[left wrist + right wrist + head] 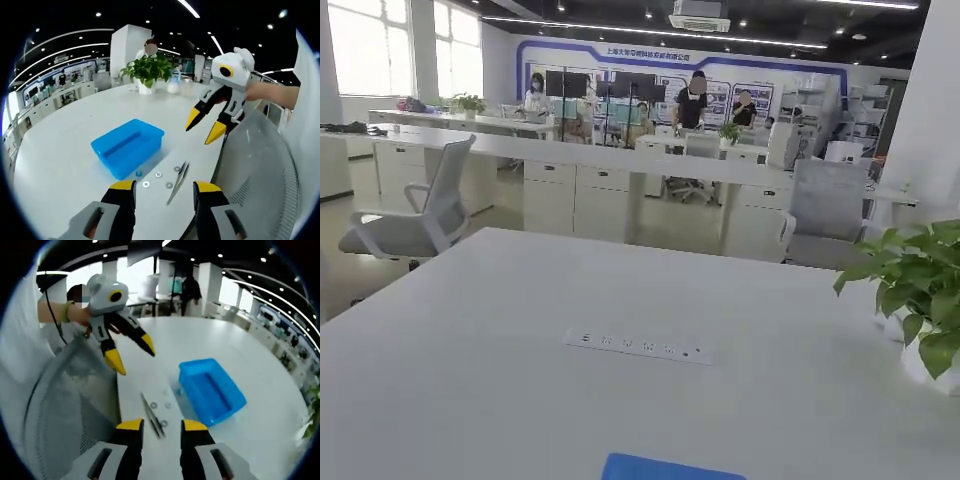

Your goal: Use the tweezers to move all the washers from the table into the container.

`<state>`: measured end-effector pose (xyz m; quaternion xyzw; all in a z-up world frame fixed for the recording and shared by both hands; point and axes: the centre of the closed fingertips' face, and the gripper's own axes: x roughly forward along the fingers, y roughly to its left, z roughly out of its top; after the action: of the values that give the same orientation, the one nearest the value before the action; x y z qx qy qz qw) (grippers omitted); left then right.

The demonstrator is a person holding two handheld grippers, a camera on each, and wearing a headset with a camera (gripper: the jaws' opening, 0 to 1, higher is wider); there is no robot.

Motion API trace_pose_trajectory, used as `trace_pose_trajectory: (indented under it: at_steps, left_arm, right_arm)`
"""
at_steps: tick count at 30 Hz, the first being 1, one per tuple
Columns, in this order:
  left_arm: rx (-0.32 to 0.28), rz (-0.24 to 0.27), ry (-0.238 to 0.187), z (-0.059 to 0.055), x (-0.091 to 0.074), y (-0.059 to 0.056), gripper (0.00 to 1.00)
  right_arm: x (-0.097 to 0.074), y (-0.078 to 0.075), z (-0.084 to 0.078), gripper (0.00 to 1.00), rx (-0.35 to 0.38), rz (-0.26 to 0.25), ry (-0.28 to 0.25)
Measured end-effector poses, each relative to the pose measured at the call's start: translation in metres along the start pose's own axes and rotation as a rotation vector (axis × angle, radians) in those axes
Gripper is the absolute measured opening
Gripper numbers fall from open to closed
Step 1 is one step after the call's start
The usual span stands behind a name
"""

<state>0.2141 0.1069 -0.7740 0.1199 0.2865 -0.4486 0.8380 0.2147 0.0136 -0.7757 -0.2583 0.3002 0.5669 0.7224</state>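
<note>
- Holds left gripper [165, 186] and right gripper [163, 424] wide open, empty.
- Not yet picking tweezers [177, 182] beside washers [158, 175], container [127, 147].
- Likely needs closing on tweezers next.

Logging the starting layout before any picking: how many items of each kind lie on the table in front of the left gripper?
Washers: 5
Tweezers: 1
Blue container: 1
Total: 7
</note>
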Motion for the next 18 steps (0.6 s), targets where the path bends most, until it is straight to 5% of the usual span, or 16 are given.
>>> trace_pose_trajectory:
  at_steps: [8, 13, 18]
  left_arm:
    - [0.051, -0.066, 0.095, -0.014, 0.016, -0.007, 0.40]
    - [0.085, -0.088, 0.184, -0.033, 0.021, -0.010, 0.38]
    - [0.082, -0.106, 0.219, -0.045, 0.028, -0.011, 0.35]
  right_arm:
    - [0.018, 0.003, -0.010, 0.24, -0.057, 0.061, 0.081]
    - [0.026, 0.005, -0.018, 0.24, -0.088, 0.089, 0.135]
    - [0.033, 0.005, -0.021, 0.24, -0.094, 0.106, 0.150]
